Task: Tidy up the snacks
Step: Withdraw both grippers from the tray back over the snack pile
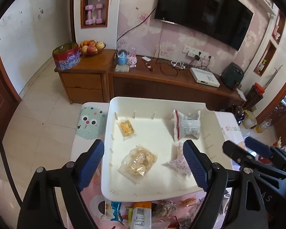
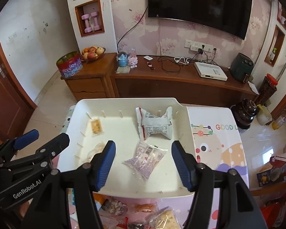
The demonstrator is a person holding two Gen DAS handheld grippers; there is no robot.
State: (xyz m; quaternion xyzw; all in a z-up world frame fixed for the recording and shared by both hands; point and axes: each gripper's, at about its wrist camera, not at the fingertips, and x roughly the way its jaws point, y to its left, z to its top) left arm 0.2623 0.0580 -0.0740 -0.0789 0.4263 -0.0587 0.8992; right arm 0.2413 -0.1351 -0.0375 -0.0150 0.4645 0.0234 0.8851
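In the left wrist view, the left gripper is hovering with its jaws standing wide and holding nothing, while the clear packet of pale biscuits is lying loose on the floor of the white tray between them; a descent from here risks one finger catching the tray's near rim, tipping it on the desk; the right gripper is crowding in close, so the two could knock together. In the right wrist view, the right gripper is gaping about halfway, empty, over the purple-printed packet resting in the tray; the unsorted snacks are waiting at the near edge, where a careless reach might sweep some off.
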